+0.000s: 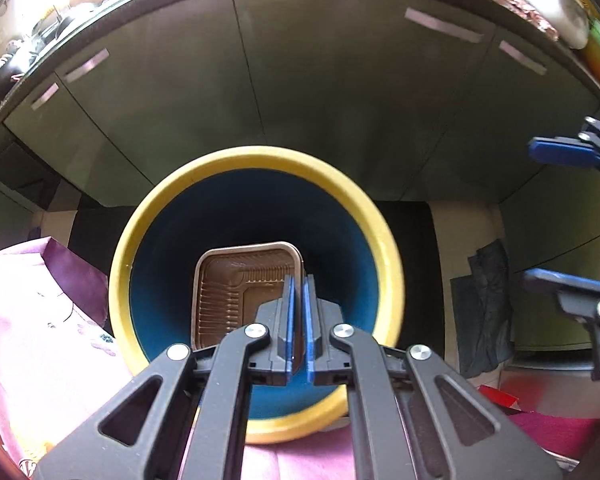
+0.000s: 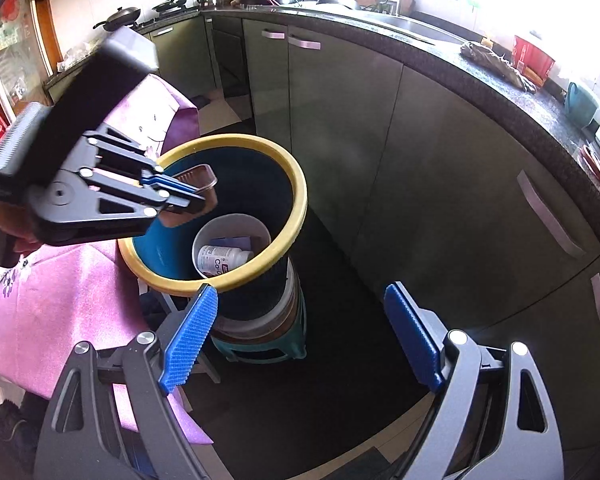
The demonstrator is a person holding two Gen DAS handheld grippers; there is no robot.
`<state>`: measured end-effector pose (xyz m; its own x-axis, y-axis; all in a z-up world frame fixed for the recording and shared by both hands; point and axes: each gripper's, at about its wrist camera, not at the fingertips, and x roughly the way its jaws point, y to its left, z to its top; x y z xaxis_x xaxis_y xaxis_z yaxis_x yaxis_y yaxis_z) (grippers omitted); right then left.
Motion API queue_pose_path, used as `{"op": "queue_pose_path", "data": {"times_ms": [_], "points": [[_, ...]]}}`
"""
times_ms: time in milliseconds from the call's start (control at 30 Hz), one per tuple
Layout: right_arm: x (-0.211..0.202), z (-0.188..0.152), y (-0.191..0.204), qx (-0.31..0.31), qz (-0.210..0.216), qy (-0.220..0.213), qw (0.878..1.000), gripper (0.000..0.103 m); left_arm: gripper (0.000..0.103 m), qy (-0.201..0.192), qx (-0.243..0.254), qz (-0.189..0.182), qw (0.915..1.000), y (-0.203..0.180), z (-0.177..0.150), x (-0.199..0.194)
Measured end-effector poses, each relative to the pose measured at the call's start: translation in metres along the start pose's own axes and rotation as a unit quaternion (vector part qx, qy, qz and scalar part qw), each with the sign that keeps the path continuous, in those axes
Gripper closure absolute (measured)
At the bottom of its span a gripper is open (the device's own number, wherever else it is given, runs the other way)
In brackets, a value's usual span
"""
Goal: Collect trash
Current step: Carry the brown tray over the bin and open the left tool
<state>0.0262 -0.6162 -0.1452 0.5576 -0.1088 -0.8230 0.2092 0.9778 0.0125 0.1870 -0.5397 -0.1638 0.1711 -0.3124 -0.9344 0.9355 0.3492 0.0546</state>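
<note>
- While the left tool (image 1: 299, 300) is clenched on the edge of a brown plastic tray (image 1: 236, 288), it holds that tray over the mouth of the bin (image 2: 236, 140), as the right wrist view also shows (image 2: 192, 196).
- Its blue pads (image 1: 308, 312) stand almost together, with only the thin tray rim between them.
- At the left lies a pink flowered cloth (image 2: 60, 288) over the surface beside the bin.
- In the middle stands the bin, blue inside with a yellow rim (image 1: 260, 156), set on a stack of stools (image 2: 260, 336) on the dark floor.
- Down inside it sits a white tub (image 2: 228, 224) holding a white bottle (image 2: 224, 260) lying on its side.
- To the right the right tool (image 2: 300, 332) is released, its blue pads (image 2: 190, 336) wide apart and gripping nothing, just beside the bin's near rim.
- Behind runs a row of grey-green cabinet doors (image 2: 340, 120) under a dark speckled kitchen surface (image 2: 500, 80) bearing pans and dishes.
</note>
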Motion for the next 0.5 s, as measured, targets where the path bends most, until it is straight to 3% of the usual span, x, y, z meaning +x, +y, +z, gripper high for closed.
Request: {"op": "queue_pose_path", "data": {"times_ms": [33,100,200,300,333,500], "points": [[0.000,0.000,0.001,-0.001,0.000,0.001,1.000,0.018,0.094,0.004,0.000,0.004,1.0000,0.002,0.002,0.004],[-0.001,0.000,0.002,-0.002,-0.001,0.001,1.000,0.018,0.065,0.003,-0.002,0.013,0.9999,0.004,0.001,0.005],[-0.003,0.003,0.003,-0.006,-0.001,-0.001,1.000,0.018,0.061,-0.016,-0.005,0.010,0.9998,0.007,-0.004,-0.013],[-0.007,0.004,0.006,-0.012,0.000,-0.006,1.000,0.018,0.048,-0.043,-0.010,0.018,0.9989,0.010,-0.020,-0.049],[-0.008,0.004,0.008,-0.012,0.001,-0.007,1.000,0.018,0.047,-0.054,-0.014,0.021,0.9982,0.012,-0.026,-0.061],[-0.010,0.006,0.027,-0.026,0.009,-0.009,1.000,0.018,0.034,-0.126,-0.066,0.031,0.9893,0.036,-0.088,-0.135]]}}
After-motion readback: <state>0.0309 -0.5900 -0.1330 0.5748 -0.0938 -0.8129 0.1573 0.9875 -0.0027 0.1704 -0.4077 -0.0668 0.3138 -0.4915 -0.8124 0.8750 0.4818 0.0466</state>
